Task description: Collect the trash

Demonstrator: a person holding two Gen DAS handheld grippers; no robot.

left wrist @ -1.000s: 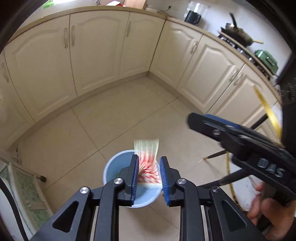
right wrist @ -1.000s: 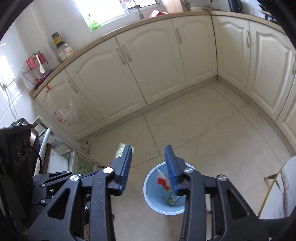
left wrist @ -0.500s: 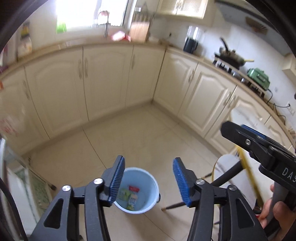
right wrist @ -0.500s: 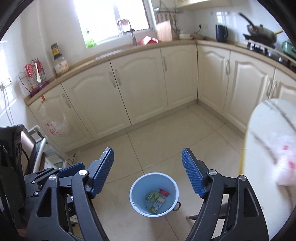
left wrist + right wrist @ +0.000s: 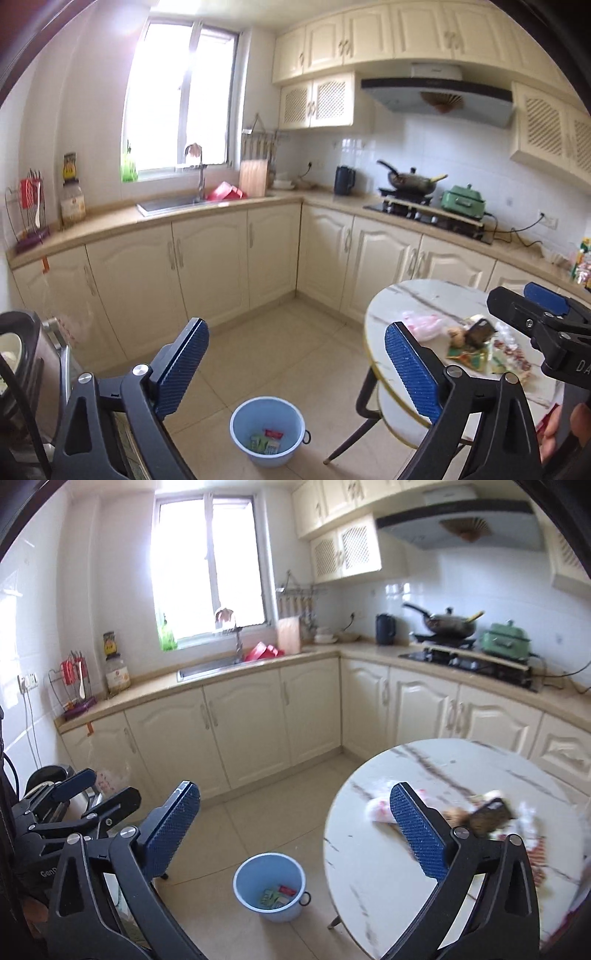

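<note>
Trash (image 5: pixel 476 347) lies in a messy pile of wrappers on the round white marble table (image 5: pixel 424 295), and a few packets (image 5: pixel 266 441) sit in the blue bucket (image 5: pixel 267 430) on the tan tile floor (image 5: pixel 295 350) just beside that table, with cream cupboards (image 5: pixel 207 266) behind. My left gripper (image 5: pixel 295 373) and right gripper (image 5: pixel 295 840) have just been opening and now I see both spread wide with nothing between them.
</note>
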